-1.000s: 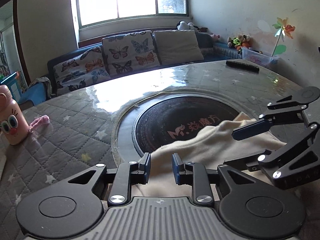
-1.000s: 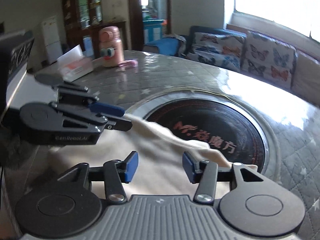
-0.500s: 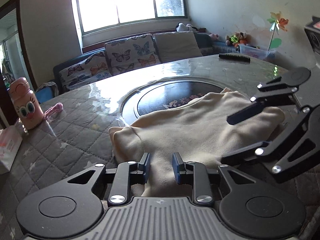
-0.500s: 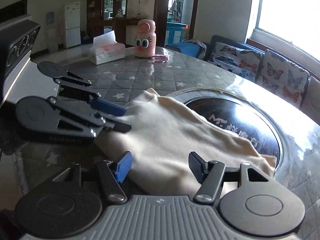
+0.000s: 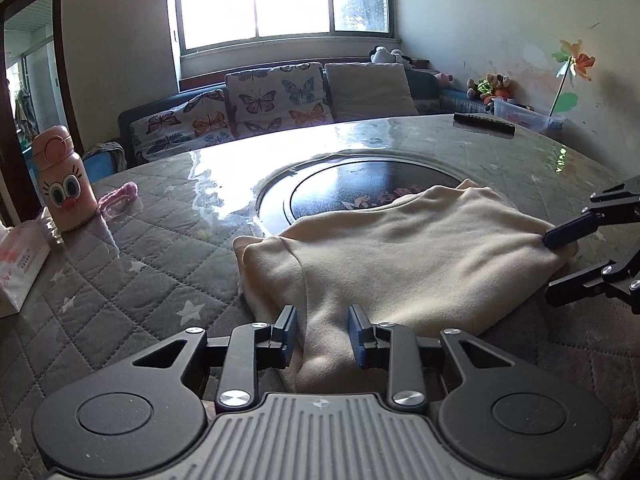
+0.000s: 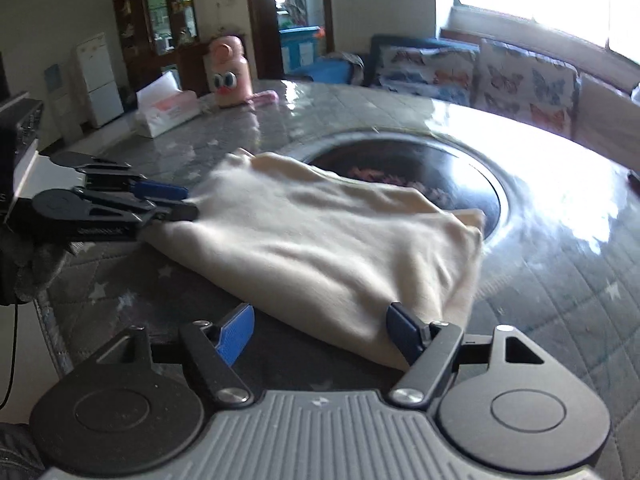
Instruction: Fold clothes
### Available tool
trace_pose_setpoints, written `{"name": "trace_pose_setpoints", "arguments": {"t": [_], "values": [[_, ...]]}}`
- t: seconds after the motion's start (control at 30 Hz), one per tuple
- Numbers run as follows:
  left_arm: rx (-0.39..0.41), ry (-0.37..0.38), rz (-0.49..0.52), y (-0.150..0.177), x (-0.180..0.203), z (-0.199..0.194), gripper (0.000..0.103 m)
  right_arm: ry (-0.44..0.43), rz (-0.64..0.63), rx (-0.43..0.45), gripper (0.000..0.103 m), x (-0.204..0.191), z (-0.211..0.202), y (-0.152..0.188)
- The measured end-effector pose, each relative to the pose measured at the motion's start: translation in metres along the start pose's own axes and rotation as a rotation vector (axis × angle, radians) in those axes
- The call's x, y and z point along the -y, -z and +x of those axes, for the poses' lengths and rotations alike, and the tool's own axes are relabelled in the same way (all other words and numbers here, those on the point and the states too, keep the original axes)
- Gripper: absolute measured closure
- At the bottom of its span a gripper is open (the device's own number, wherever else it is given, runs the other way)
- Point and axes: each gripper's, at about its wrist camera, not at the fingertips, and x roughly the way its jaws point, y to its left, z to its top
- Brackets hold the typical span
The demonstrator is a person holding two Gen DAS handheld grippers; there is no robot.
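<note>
**Cream garment laid down, right gripper letting go**

On the far left of the left wrist view, a pink bottle (image 5: 64, 184) and a tissue pack (image 5: 20, 268) stand at the edge of the quilted table (image 5: 140, 264), well apart from the work. The cream garment (image 5: 400, 256) lies folded near the table's front, its far edge overlapping the dark round inset (image 5: 360, 184).

The left gripper (image 5: 322, 334) has a ridge of the garment's near hem between its narrow-set pads; whether they actually pinch it I cannot tell, though it probably steadies that corner. On the right, the right gripper (image 6: 318, 330) is opening, its jaws wide and released, the cloth's corner lying loose against one pad, probably because the fold has just been set down.
</note>
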Motion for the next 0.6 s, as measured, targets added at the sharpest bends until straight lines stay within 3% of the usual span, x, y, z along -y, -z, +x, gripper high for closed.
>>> {"name": "trace_pose_setpoints", "arguments": {"t": [0.27, 0.6], "values": [[0.024, -0.029, -0.035, -0.025, -0.012, 0.008, 0.072, 0.015, 0.012, 0.074, 0.028, 0.017, 0.004, -0.026], [-0.054, -0.099, -0.115, -0.027, -0.037, 0.048, 0.071, 0.049, 0.117, 0.017, 0.027, 0.051, 0.042, -0.031]]}}
